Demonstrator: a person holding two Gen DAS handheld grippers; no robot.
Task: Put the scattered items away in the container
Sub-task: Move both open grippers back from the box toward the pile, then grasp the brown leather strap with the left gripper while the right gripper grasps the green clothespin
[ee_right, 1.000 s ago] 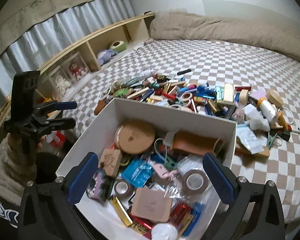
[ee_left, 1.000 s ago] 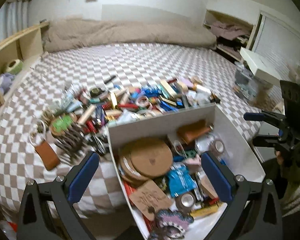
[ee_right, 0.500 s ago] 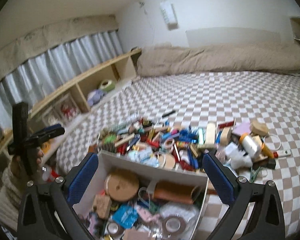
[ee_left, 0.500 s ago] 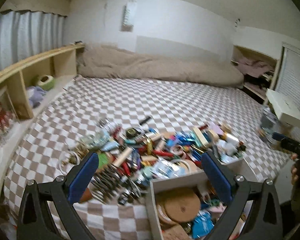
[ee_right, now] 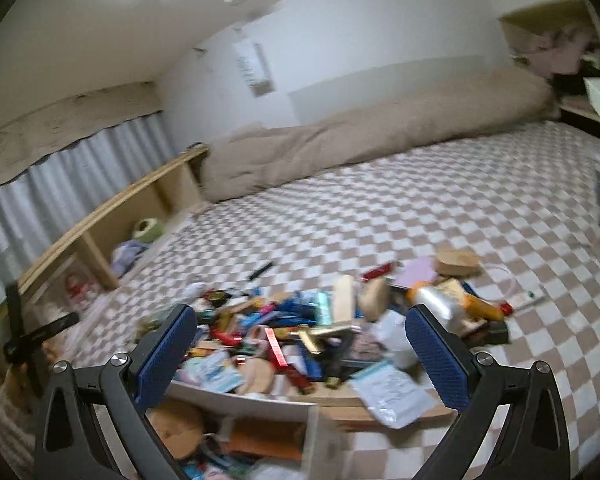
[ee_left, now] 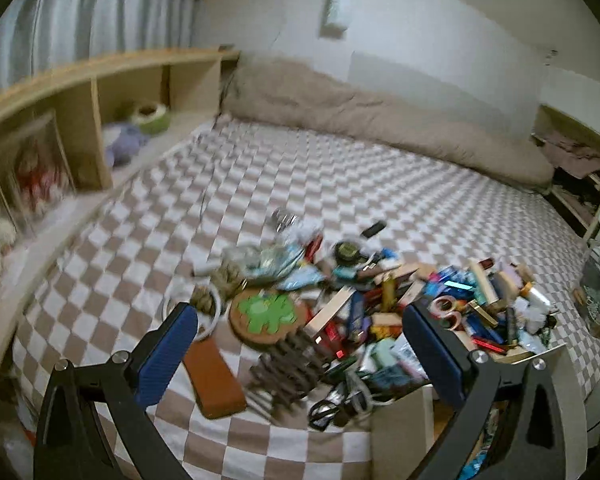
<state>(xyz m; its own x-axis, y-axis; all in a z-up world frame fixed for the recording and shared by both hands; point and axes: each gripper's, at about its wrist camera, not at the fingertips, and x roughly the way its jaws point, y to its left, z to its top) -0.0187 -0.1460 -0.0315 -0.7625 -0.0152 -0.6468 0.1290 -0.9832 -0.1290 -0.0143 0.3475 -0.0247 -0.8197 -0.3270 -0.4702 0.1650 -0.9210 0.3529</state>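
Observation:
A heap of small scattered items (ee_left: 364, 304) lies on the checkered bed: a brown leather case (ee_left: 214, 378), a round coaster with a green clover (ee_left: 266, 314), a black hair claw (ee_left: 290, 368), tape rolls and tubes. My left gripper (ee_left: 300, 354) hangs open above the heap's left part, holding nothing. The white box (ee_left: 404, 428) shows only its corner at the lower right. In the right wrist view the heap (ee_right: 320, 332) sits beyond the box wall (ee_right: 240, 398), and my right gripper (ee_right: 302, 354) is open and empty over it. The other gripper (ee_right: 32, 336) shows at the far left.
A wooden shelf unit (ee_left: 92, 92) with a green bowl and toys runs along the left of the bed. A beige duvet (ee_left: 380, 128) lies against the far wall. Open checkered bedding (ee_left: 340, 184) stretches beyond the heap. A plastic packet (ee_right: 392, 394) rests by the box.
Both grippers have tilted up and away from the box interior toward the heap and the room. The box has slid to the bottom of both views. Both stay open and empty.

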